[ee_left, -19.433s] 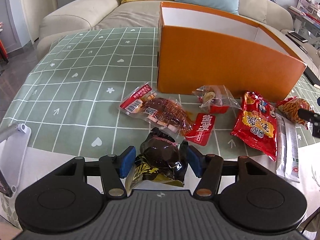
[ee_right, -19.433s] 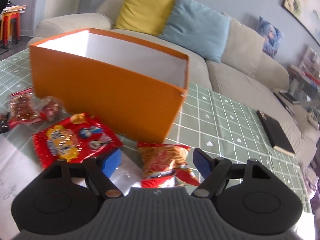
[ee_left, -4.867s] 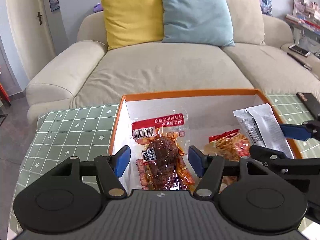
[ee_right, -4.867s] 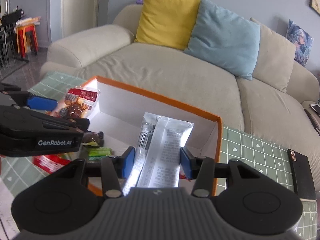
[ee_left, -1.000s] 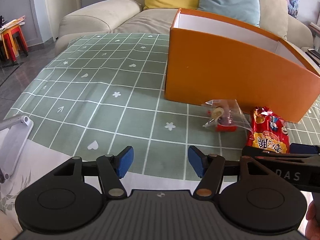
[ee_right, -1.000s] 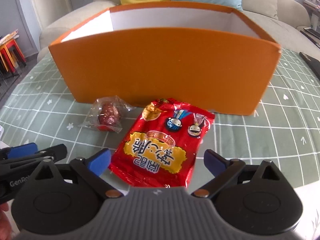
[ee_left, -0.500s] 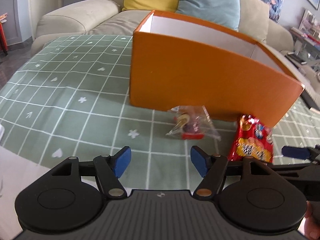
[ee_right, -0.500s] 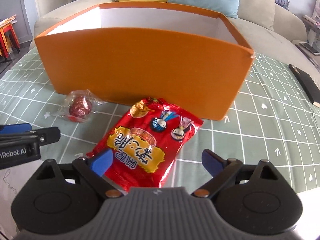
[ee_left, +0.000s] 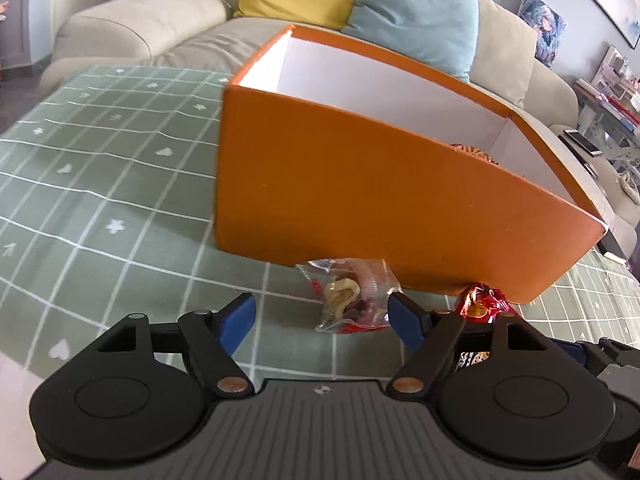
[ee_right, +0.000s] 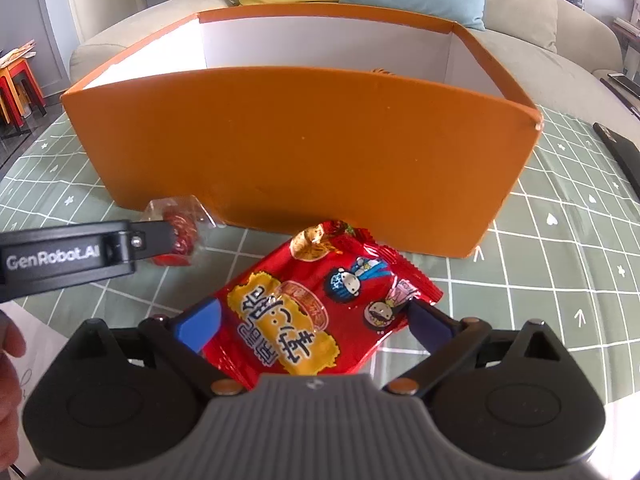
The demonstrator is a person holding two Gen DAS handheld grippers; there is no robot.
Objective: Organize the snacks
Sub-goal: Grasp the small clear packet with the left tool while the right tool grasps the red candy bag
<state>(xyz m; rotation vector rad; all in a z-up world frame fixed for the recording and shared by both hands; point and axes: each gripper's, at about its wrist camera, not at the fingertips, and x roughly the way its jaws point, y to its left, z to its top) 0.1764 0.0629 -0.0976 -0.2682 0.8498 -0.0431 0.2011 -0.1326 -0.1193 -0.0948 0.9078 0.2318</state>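
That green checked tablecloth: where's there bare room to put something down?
The tablecloth lies bare to the left of the orange box, and again to the right of the box's right end. It is crowded along the box's front wall: the small clear packet and the red snack bag lie there.

Table under a green grid-patterned cloth (ee_right: 560,264), bearing: orange box (ee_right: 304,148) at centre frame, small clear snack packet (ee_left: 352,300) and red snack bag (ee_right: 316,304) before it, black device (ee_right: 618,152) at right edge.
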